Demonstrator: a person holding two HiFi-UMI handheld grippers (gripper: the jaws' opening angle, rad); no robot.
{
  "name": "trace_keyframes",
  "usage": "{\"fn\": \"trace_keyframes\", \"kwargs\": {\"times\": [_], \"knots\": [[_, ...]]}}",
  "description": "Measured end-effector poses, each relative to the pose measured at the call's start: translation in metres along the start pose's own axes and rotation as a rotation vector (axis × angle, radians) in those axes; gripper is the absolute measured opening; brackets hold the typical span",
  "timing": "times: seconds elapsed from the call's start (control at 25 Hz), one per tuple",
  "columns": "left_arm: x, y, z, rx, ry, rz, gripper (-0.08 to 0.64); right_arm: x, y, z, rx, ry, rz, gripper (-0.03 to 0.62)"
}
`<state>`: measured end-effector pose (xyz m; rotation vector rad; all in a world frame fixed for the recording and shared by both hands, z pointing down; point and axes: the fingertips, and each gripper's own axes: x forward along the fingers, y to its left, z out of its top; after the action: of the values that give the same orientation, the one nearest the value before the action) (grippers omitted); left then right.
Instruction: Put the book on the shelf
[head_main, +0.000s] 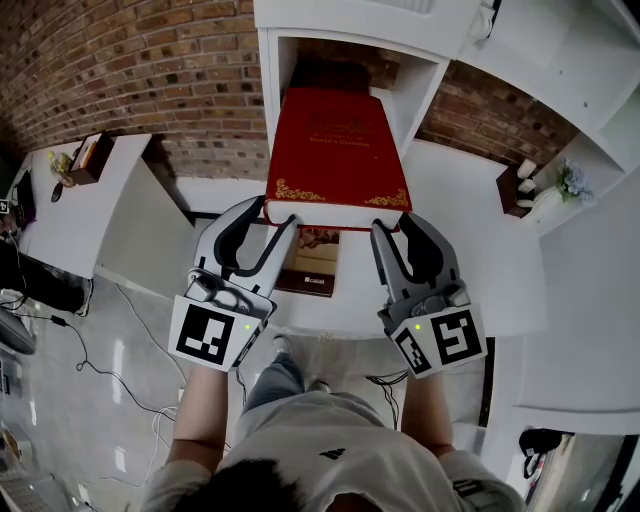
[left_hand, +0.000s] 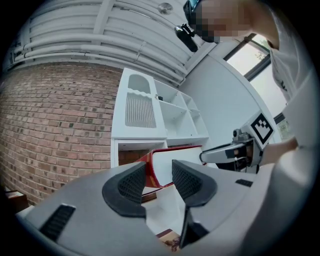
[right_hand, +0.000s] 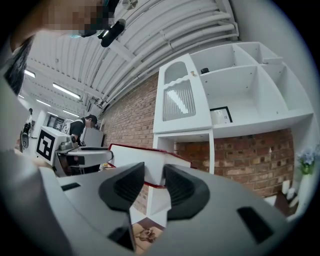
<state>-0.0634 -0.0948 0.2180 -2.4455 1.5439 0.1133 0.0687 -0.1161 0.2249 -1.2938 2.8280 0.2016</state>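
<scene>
Two grippers, one thick red hardcover book (head_main: 338, 150)
My left gripper (head_main: 268, 222) and right gripper (head_main: 398, 224) each have their jaws clamped on a near corner, holding the book flat and level, its far end at the white shelf's (head_main: 275, 80) lowest opening, above the white surface (head_main: 470, 230).
</scene>
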Motion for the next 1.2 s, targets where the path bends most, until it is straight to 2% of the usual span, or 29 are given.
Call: {"fn": "trace_keyframes", "kwargs": {"times": [1.2], "knots": [[0.060, 0.059, -0.038, -0.032, 0.039, -0.063, 0.166, 0.077, -0.028, -0.022, 0.003, 0.047, -0.072, 0.137]]}}
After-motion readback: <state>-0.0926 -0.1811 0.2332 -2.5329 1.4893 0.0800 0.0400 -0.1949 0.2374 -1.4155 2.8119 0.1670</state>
